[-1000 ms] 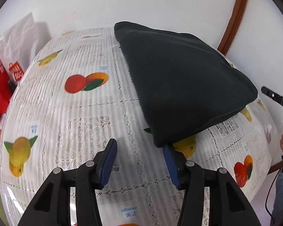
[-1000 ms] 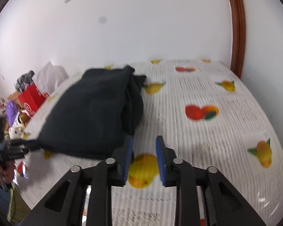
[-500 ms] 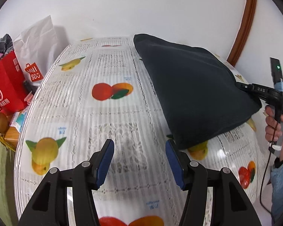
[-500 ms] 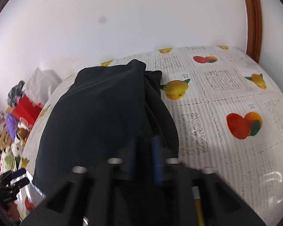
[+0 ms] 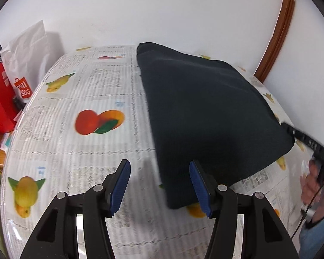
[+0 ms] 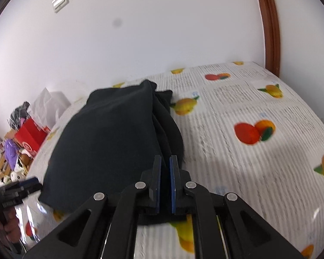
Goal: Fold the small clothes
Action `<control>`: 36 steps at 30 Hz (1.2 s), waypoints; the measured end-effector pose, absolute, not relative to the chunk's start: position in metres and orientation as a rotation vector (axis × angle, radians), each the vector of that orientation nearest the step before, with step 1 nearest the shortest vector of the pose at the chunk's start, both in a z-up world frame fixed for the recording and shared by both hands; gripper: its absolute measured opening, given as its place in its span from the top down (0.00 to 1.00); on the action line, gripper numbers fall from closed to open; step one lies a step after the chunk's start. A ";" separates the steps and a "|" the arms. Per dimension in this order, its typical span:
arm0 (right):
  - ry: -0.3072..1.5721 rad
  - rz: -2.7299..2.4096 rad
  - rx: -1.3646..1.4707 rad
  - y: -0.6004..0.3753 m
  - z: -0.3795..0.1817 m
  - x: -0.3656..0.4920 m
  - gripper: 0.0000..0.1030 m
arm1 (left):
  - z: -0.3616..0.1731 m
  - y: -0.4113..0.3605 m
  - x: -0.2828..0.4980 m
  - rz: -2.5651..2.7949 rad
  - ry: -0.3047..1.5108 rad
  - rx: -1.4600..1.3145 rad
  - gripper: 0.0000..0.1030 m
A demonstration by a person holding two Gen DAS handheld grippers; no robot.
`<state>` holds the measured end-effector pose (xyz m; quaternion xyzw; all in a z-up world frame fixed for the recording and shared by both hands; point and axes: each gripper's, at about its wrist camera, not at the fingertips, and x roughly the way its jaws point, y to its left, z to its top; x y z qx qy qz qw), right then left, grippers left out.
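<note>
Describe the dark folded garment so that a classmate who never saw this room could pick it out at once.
Start at the white fruit-printed tablecloth covering the table against the white wall. On it lies one dark, blackish soft fabric garment, folded into a thick, layered slab. It is the only plain dark thing on the bright orange-and-lemon pattern.

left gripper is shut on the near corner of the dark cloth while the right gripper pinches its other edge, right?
Not quite. The left gripper is open: the left wrist view shows its blue pads apart above the table, with the dark cloth corner only beside one pad. The right gripper does pinch the cloth's other edge.
</note>
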<state>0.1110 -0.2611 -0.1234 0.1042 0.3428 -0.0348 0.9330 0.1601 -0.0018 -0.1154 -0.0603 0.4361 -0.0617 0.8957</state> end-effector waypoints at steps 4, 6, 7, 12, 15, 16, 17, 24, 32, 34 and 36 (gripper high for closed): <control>0.719 -0.133 0.138 -0.251 -0.125 0.101 0.90 | -0.118 -0.014 0.164 -0.125 0.914 -0.124 0.46; 0.723 -0.155 0.103 -0.246 -0.124 0.097 0.90 | -0.118 -0.018 0.161 -0.130 0.911 -0.109 0.45; 0.724 -0.161 0.093 -0.245 -0.124 0.096 0.90 | -0.118 -0.020 0.159 -0.134 0.907 -0.098 0.45; 0.742 -0.167 0.080 -0.243 -0.124 0.089 0.89 | -0.117 -0.019 0.148 -0.151 0.915 -0.056 0.44; 0.741 -0.158 0.075 -0.245 -0.120 0.077 0.86 | -0.117 -0.019 0.138 -0.177 0.917 -0.021 0.44; 0.742 -0.151 0.078 -0.246 -0.121 0.072 0.82 | -0.118 -0.019 0.134 -0.187 0.920 -0.009 0.44; 0.751 -0.145 0.074 -0.248 -0.123 0.066 0.79 | -0.120 -0.019 0.131 -0.196 0.927 0.005 0.44; 0.834 -0.113 0.023 -0.250 -0.152 0.053 0.77 | -0.142 -0.021 0.134 -0.186 0.961 0.059 0.44; 0.799 -0.050 0.110 -0.240 -0.152 0.088 0.76 | -0.144 -0.018 0.166 -0.191 0.969 0.026 0.44; 0.802 -0.053 0.118 -0.241 -0.151 0.098 0.76 | -0.143 -0.017 0.174 -0.187 0.969 0.019 0.44; 0.804 -0.049 0.123 -0.240 -0.152 0.105 0.76 | -0.142 -0.017 0.183 -0.176 0.962 0.022 0.45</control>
